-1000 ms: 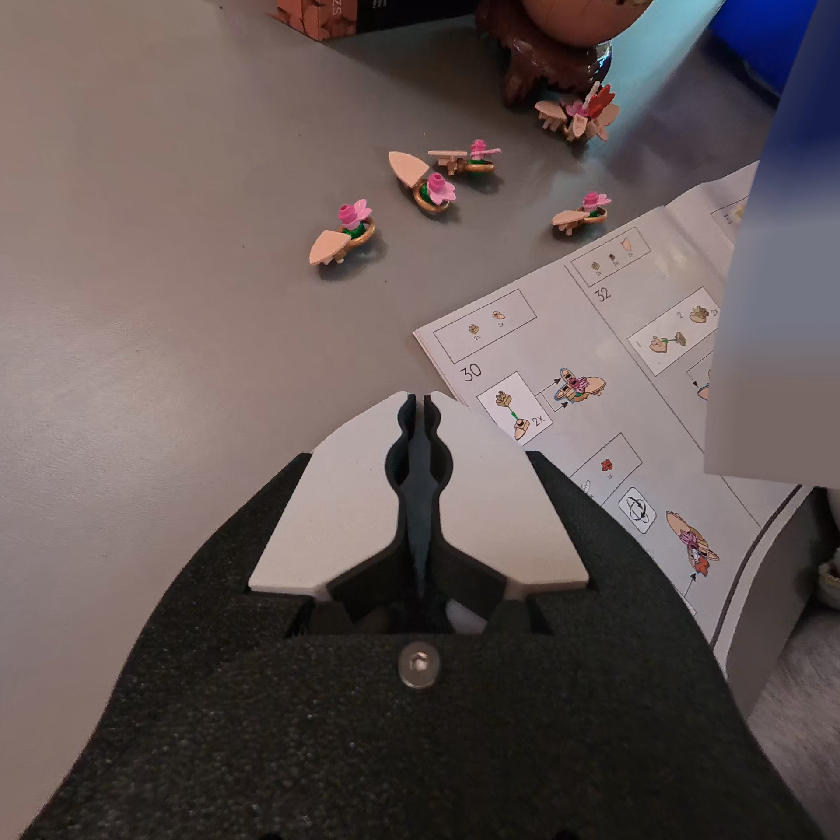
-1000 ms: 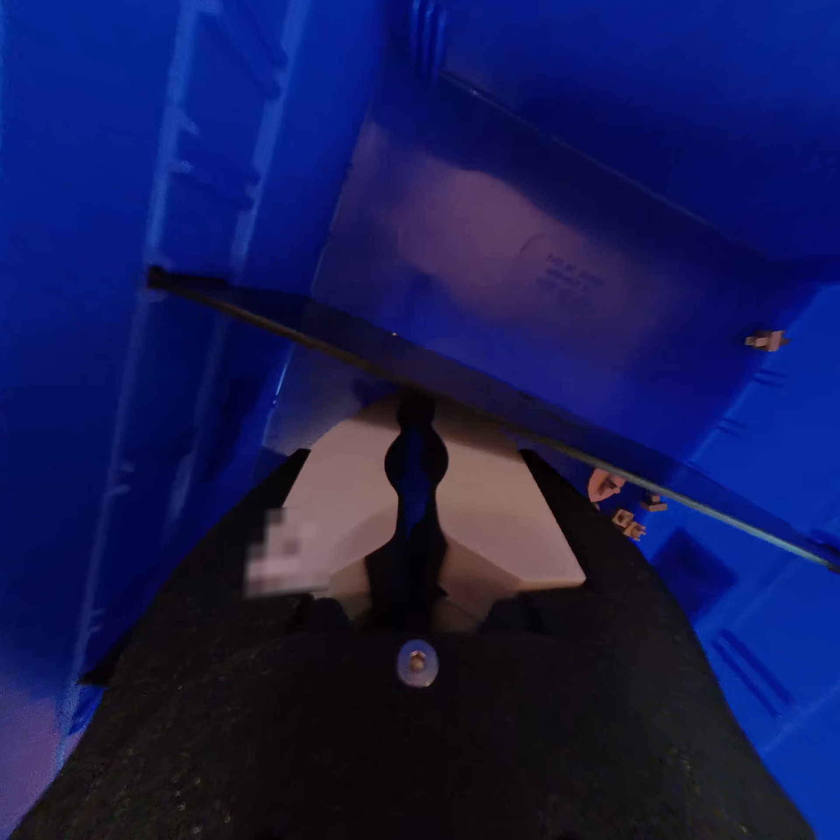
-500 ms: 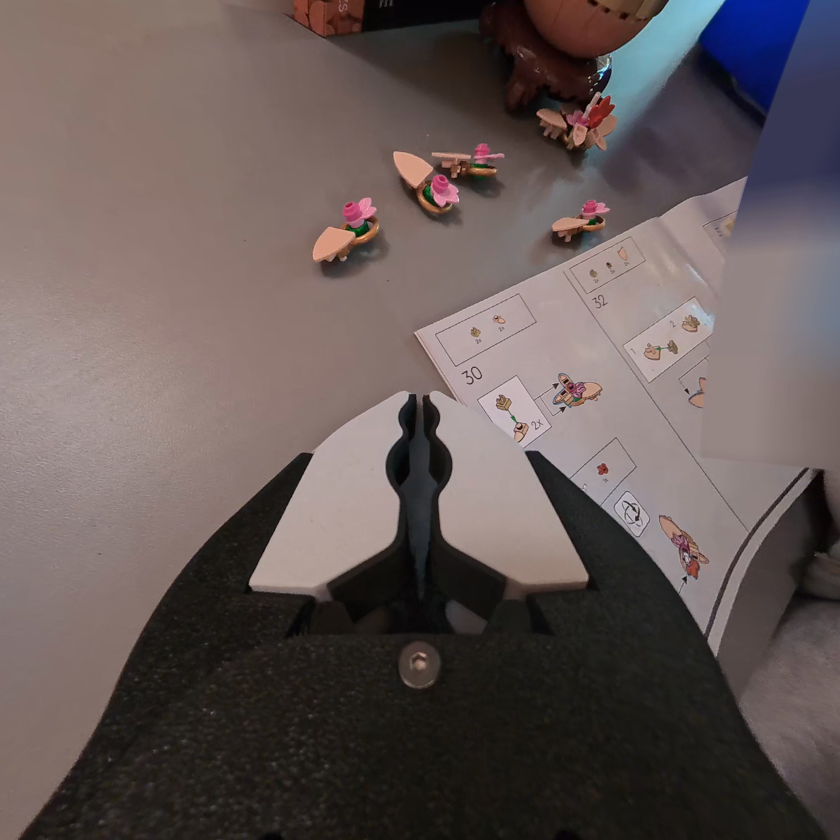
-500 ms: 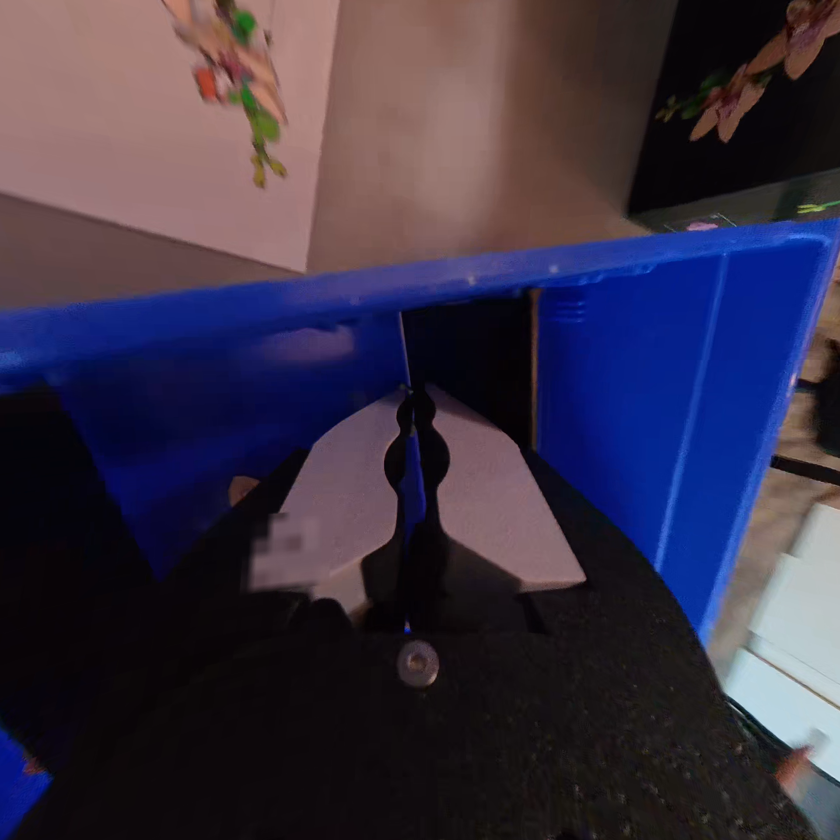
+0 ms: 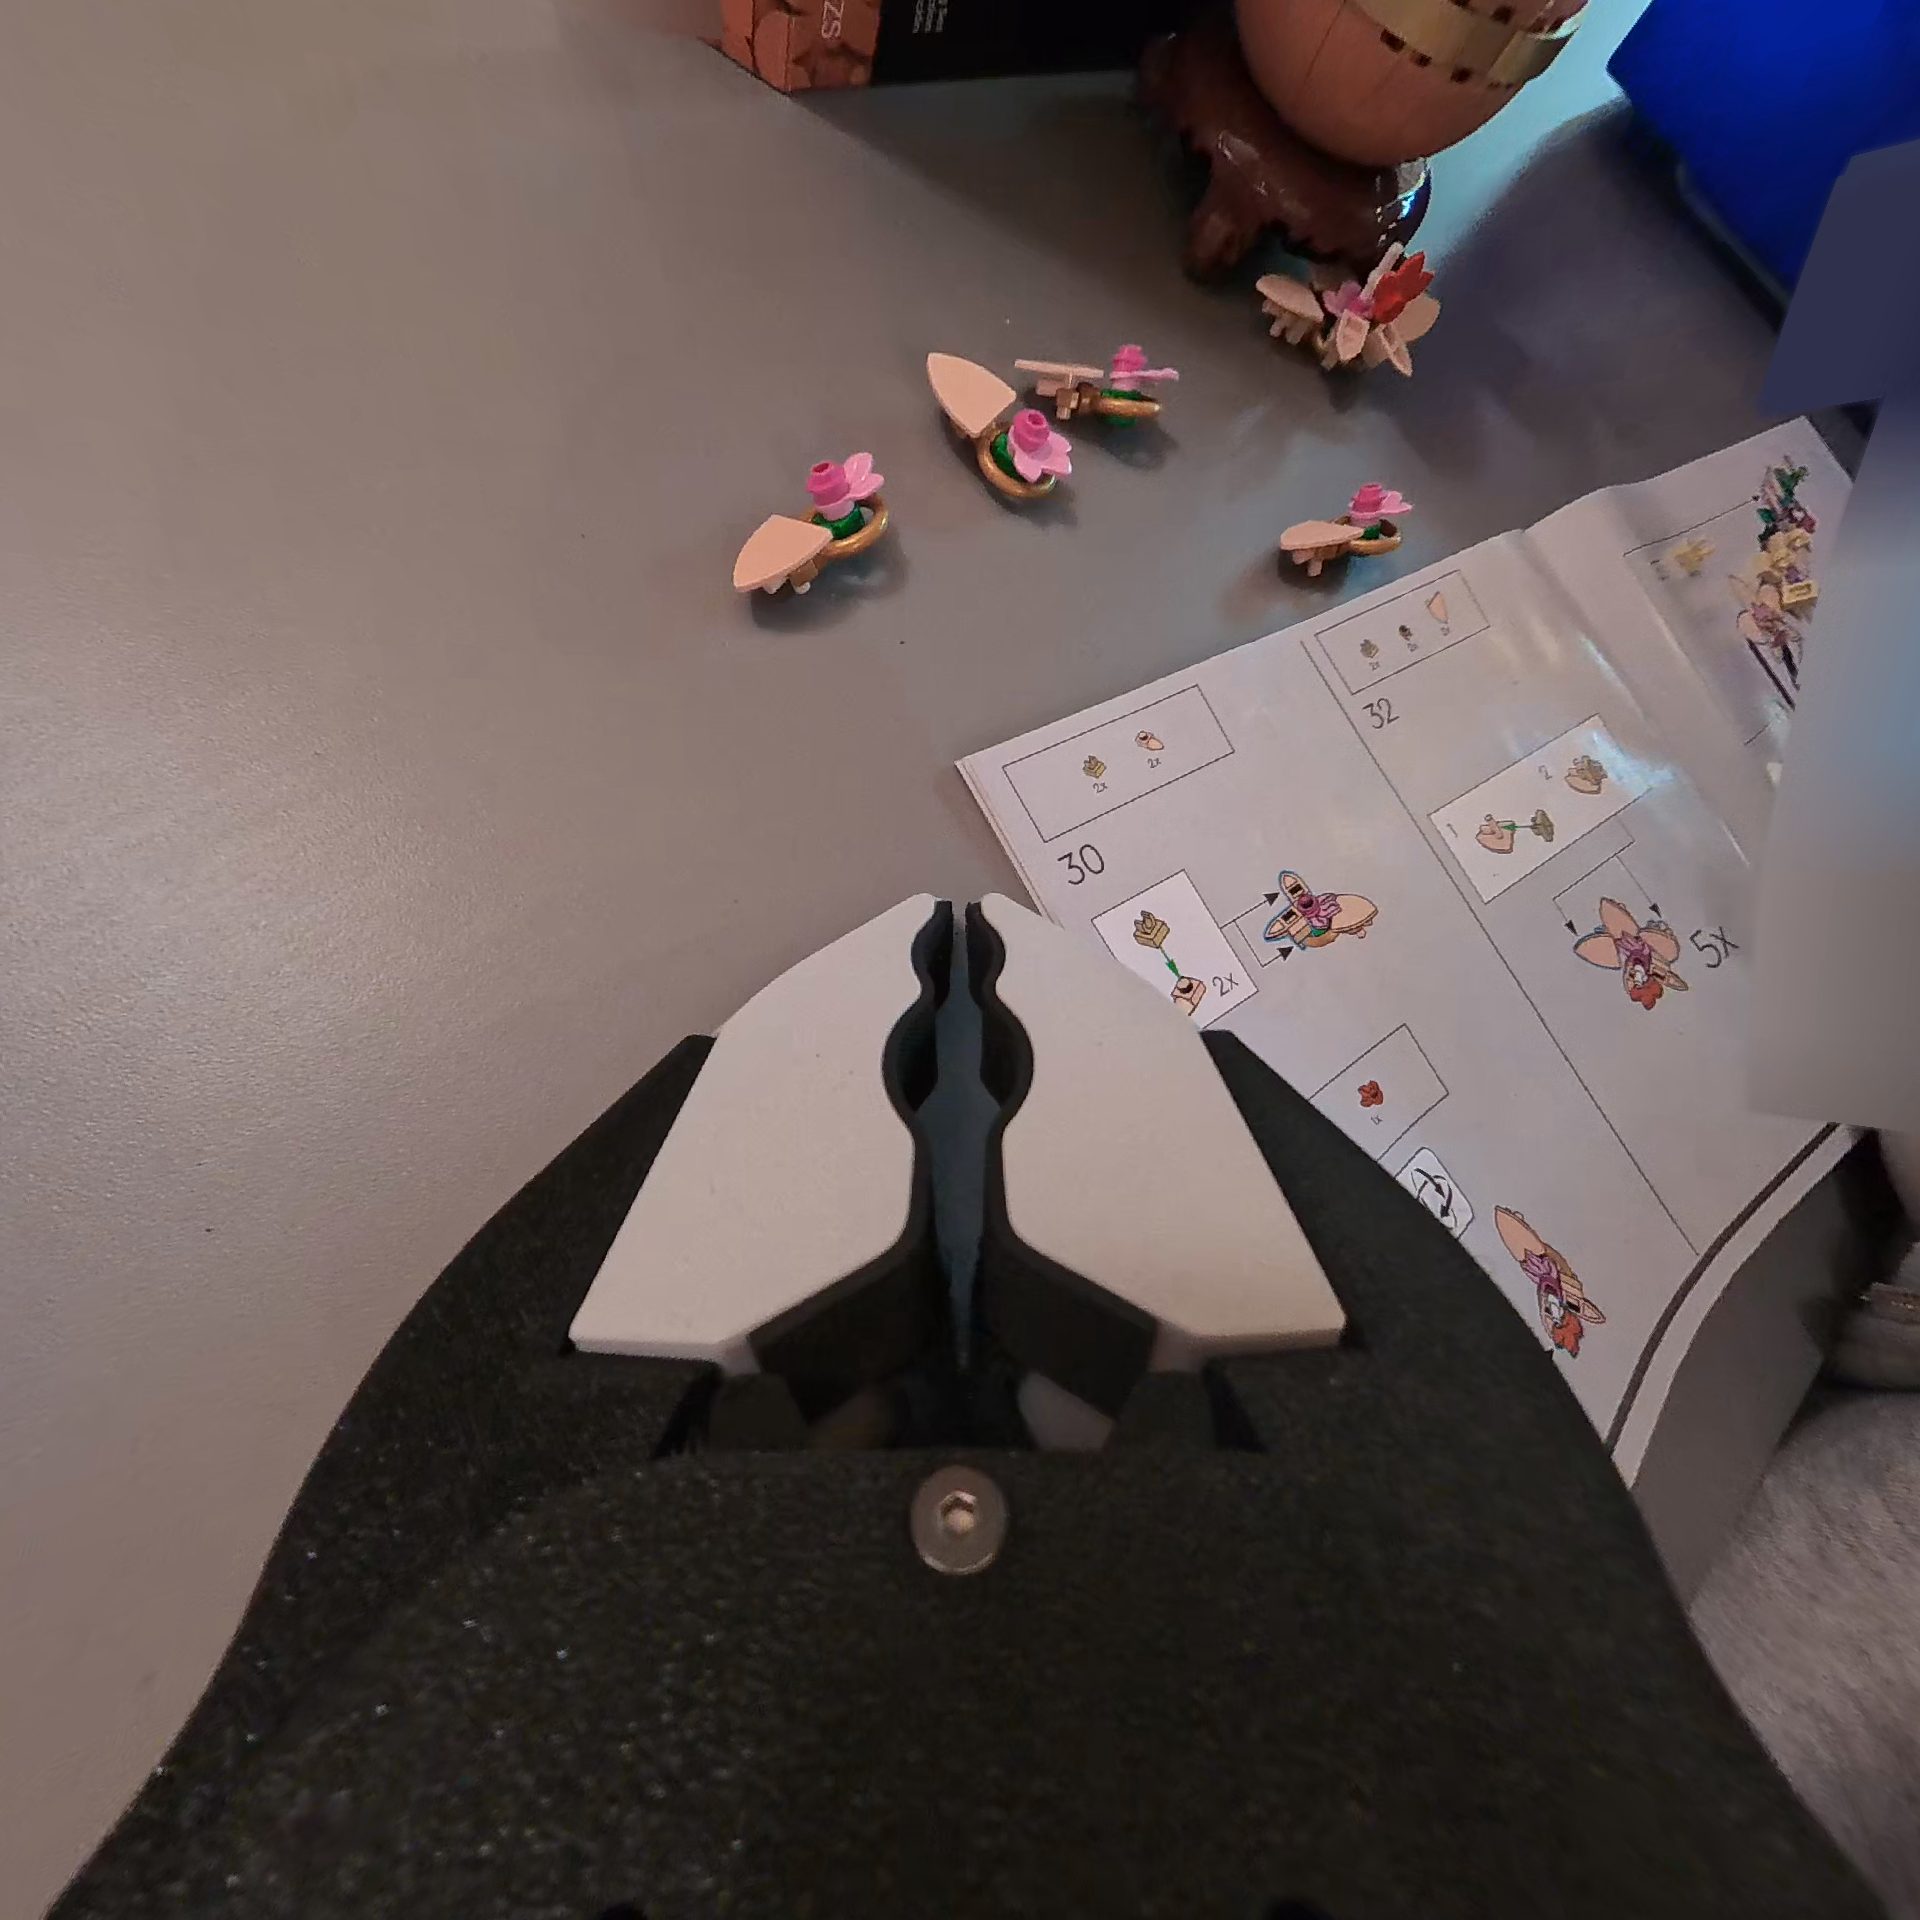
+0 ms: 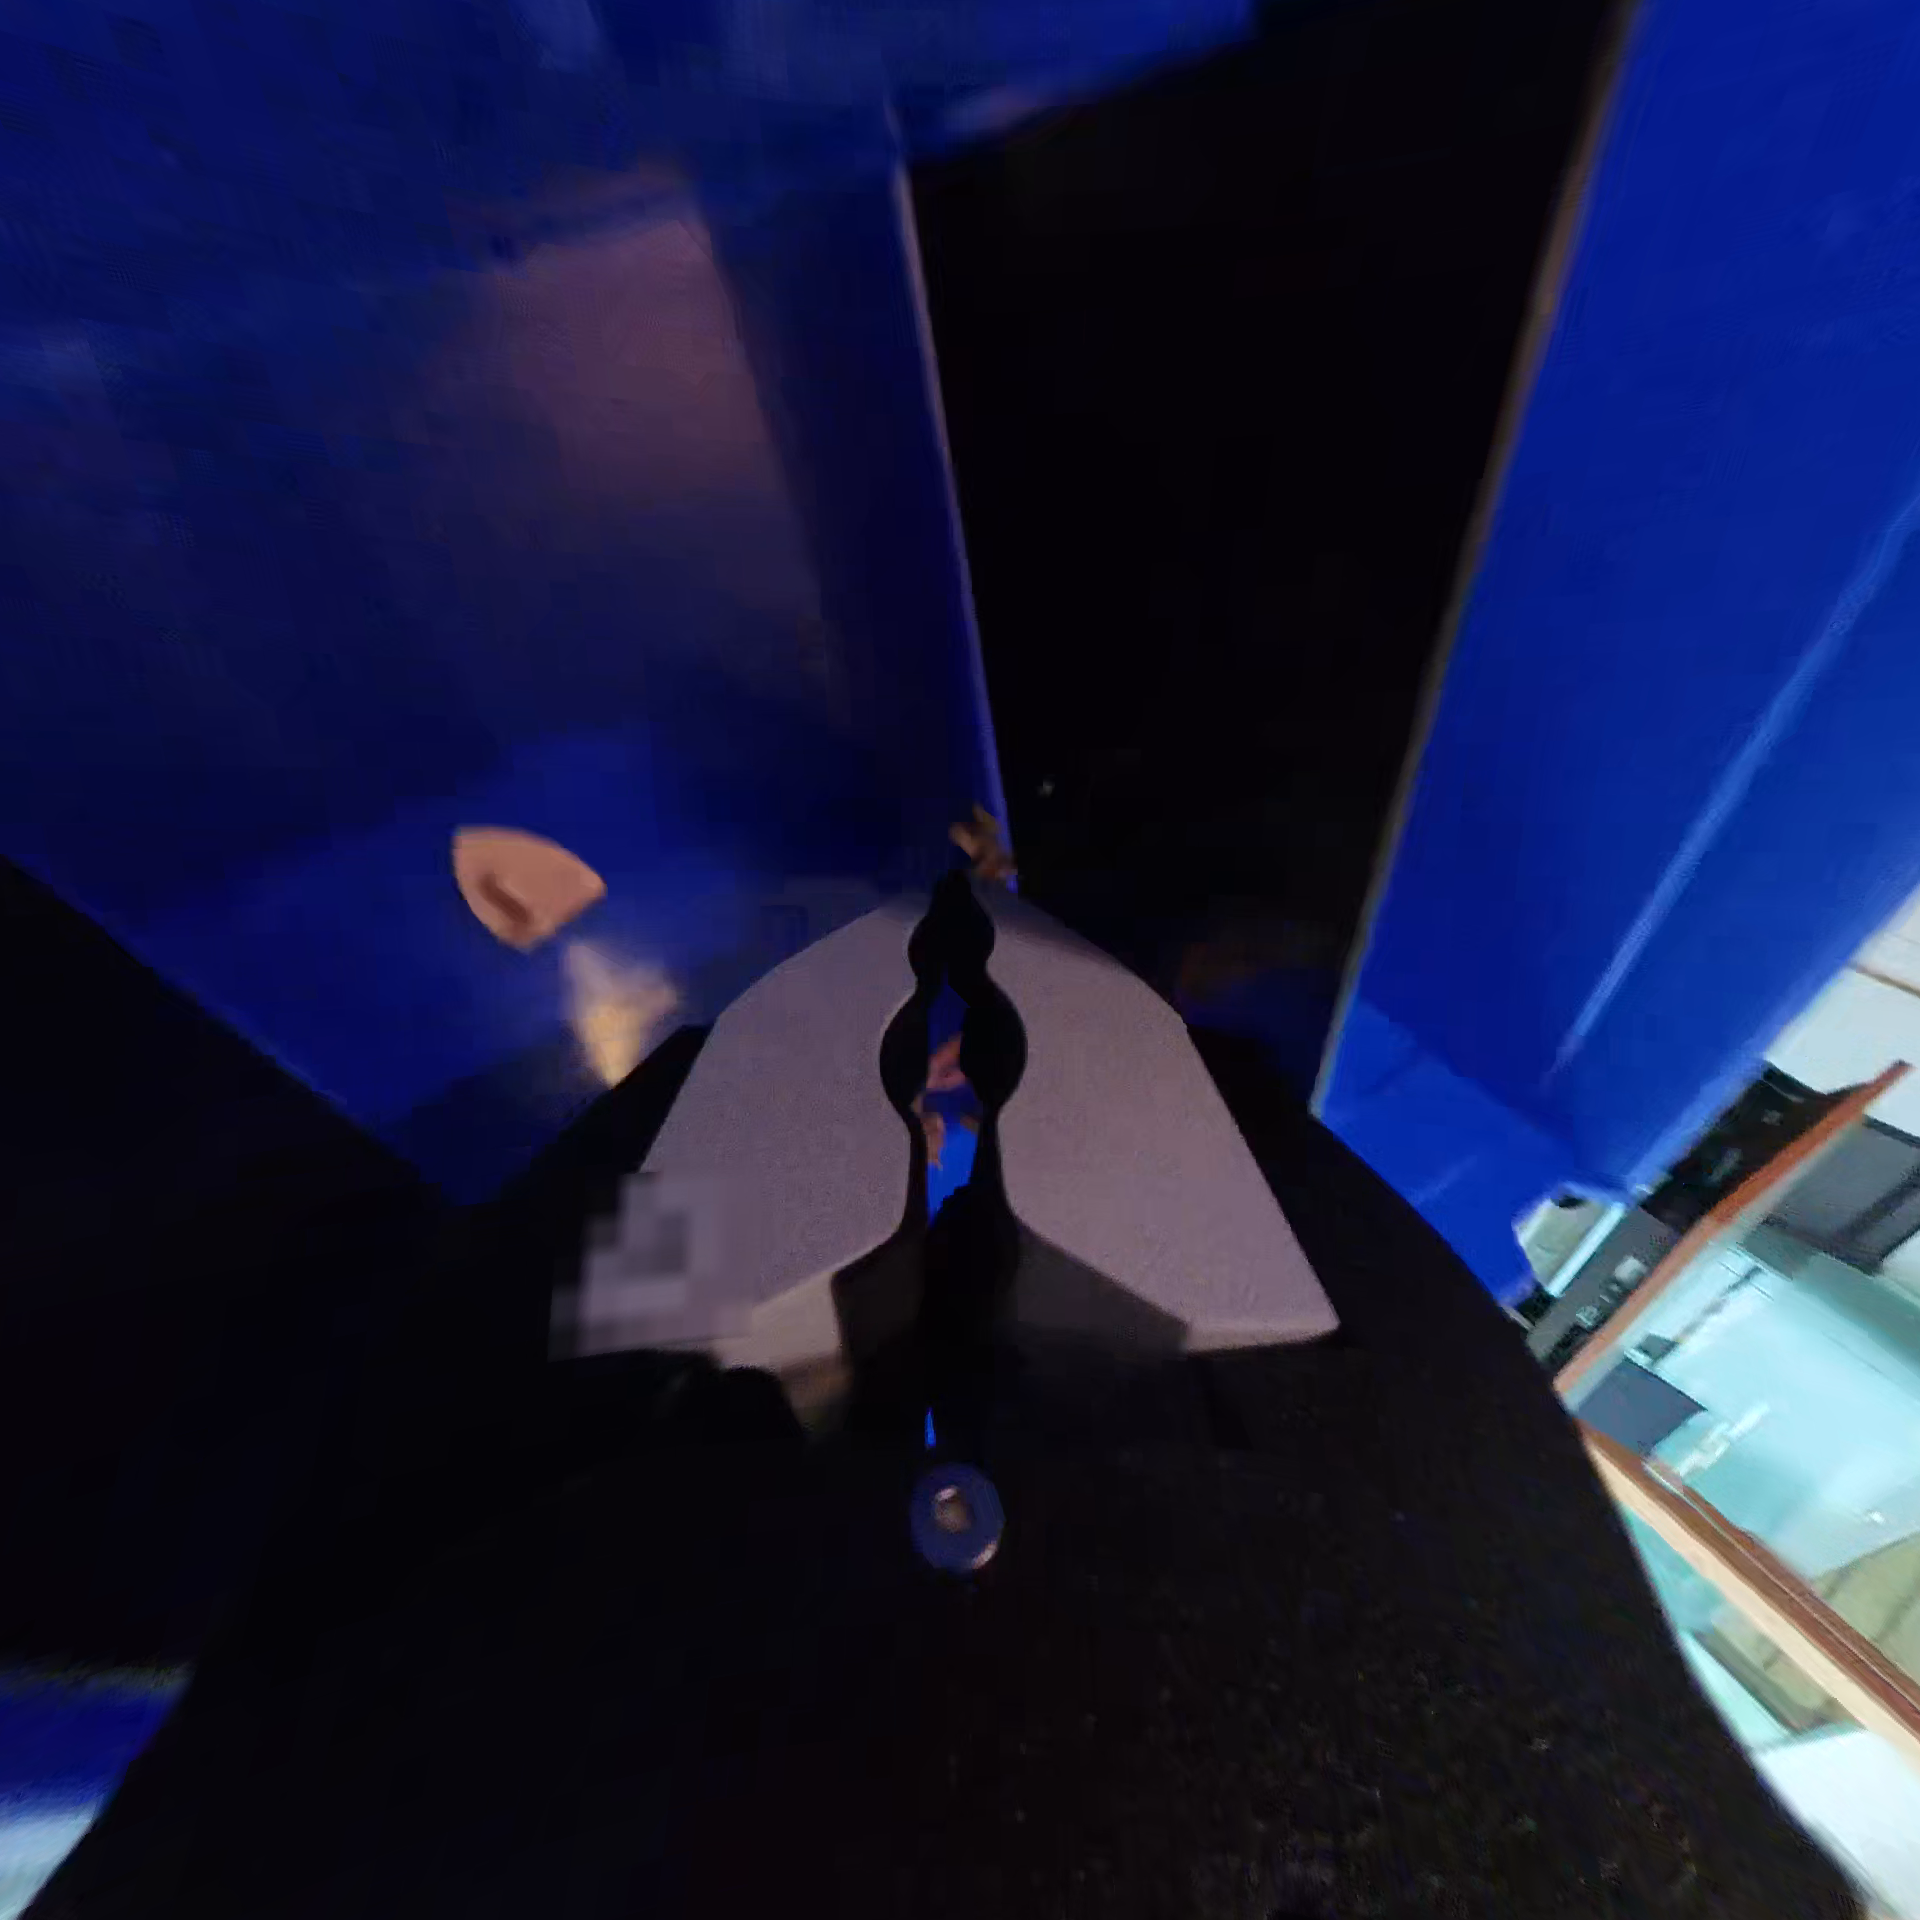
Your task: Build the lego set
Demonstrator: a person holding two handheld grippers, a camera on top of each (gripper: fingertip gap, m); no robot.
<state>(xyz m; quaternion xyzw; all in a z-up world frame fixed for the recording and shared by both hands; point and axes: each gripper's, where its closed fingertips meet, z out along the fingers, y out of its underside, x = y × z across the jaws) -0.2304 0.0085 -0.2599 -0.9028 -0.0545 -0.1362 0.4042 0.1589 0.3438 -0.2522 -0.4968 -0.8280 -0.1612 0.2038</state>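
My left gripper [image 5: 958, 914] is shut with nothing between its pads. It hovers over the grey table [image 5: 364, 727], just left of an open instruction booklet [image 5: 1403, 883]. Several small pink-and-tan flower assemblies [image 5: 816, 525] lie on the table beyond it. My right gripper [image 6: 954, 899] is shut and points down into a blue bin [image 6: 416, 468]. A tan petal piece [image 6: 525, 883] lies in the bin to its left. A small gold-tan piece [image 6: 982, 836] sits just past the fingertips by a divider edge; I cannot tell whether it touches them.
A tan pot on a dark brown stand [image 5: 1299, 187] and a box [image 5: 831, 36] stand at the table's far side. A finished flower [image 5: 1351, 312] lies near the stand. The blue bin [image 5: 1766, 114] is at the far right. A blurred raised page [image 5: 1849, 779] covers the booklet's right side. My right fingertips sit around 50 centimeters from my left ones.
The right gripper swung up past the bin's rim and back down into the bin, staying shut. The left view drew slightly closer to the booklet; the left gripper stayed shut.
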